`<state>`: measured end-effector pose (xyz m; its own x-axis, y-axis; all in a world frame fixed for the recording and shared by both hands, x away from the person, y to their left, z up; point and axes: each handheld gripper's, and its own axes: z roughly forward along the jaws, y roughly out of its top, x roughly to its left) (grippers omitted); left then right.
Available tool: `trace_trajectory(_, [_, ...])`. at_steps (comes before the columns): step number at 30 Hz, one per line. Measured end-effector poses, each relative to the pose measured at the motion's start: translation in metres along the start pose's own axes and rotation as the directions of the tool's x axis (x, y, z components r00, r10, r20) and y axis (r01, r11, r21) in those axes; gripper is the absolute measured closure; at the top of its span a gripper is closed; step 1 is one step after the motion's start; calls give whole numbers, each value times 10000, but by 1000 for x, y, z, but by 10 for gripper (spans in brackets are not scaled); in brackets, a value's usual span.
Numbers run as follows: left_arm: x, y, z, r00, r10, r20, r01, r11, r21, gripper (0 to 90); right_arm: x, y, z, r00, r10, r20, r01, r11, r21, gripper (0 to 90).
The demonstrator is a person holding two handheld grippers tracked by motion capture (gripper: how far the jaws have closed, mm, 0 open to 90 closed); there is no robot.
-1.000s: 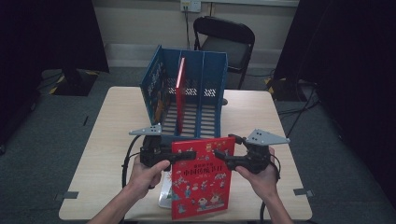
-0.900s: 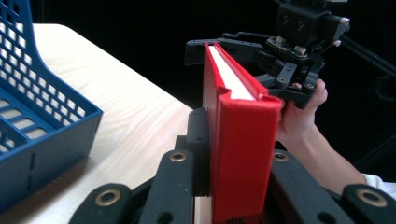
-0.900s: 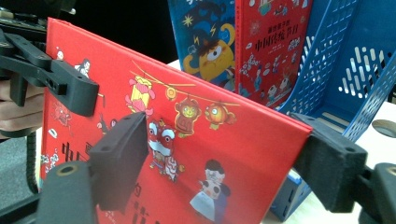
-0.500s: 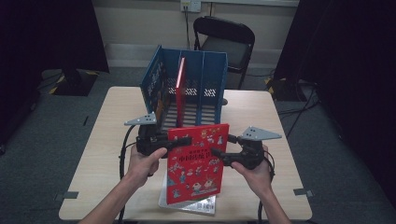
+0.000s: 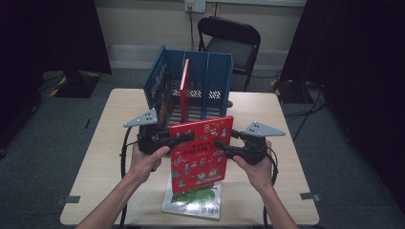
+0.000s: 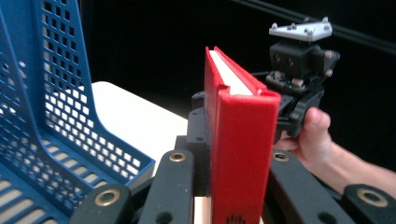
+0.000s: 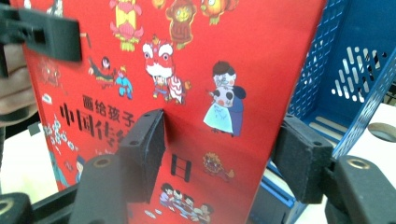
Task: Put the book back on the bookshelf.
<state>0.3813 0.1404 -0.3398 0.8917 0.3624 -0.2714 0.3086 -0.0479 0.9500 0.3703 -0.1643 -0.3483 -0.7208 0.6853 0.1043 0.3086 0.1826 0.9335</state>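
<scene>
The red hardcover picture book with cartoon figures point(image 5: 201, 152) stands upright above the near middle of the pale wooden bench point(image 5: 105, 143), just in front of the blue perforated plastic file rack point(image 5: 162, 86); the left claw point(image 5: 184, 138) clamps its spine edge; the right claw point(image 5: 222, 145) has just been closing, its jaws straddling the opposite edge with the cover between them, pads not yet pressing. The book looks stiff, fairly light and glossy, so likely slippery; grip it deep on the boards, near the spine.
</scene>
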Motion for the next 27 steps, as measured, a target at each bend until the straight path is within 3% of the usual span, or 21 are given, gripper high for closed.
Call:
trace_trajectory(2, [0,-7,1,9998,145,-153,-140,9994,328,790,0,-3,4,9999,39,99,-40,10000,41,355])
trace_trajectory(3, [1,-11,0,9996,157,-241,-152,9997,216,783,1,-5,6,9999,21,135,-23,9999,108,358])
trace_trajectory(4, [2,-13,-3,10000,-50,-40,51,9999,150,782,2,-7,6,9999,-45,134,45,10000,-8,371])
trace_trajectory(11, [-11,-22,-15,9996,204,-208,-199,9995,243,767,11,-10,3,9986,-359,-385,367,9991,204,350])
trace_trajectory(16, [-19,-25,-13,9989,276,-368,-262,9990,369,752,11,-24,6,9981,-217,-568,254,9976,644,344])
trace_trajectory(19, [-19,-32,-11,9991,46,-416,-28,9991,432,739,9,-32,6,9982,-47,-595,95,9968,798,346])
trace_trajectory(21, [-19,-35,-10,9990,74,-450,-41,9973,732,734,10,-37,5,9984,7,-561,38,9968,801,337])
trace_trajectory(24, [-21,-36,-12,9995,-75,-321,96,9978,659,733,13,-39,3,9989,-50,-469,87,9968,791,311])
trace_trajectory(27, [-26,-38,-13,9999,30,-167,-18,9972,747,735,17,-40,3,9992,-112,-388,143,9968,784,292])
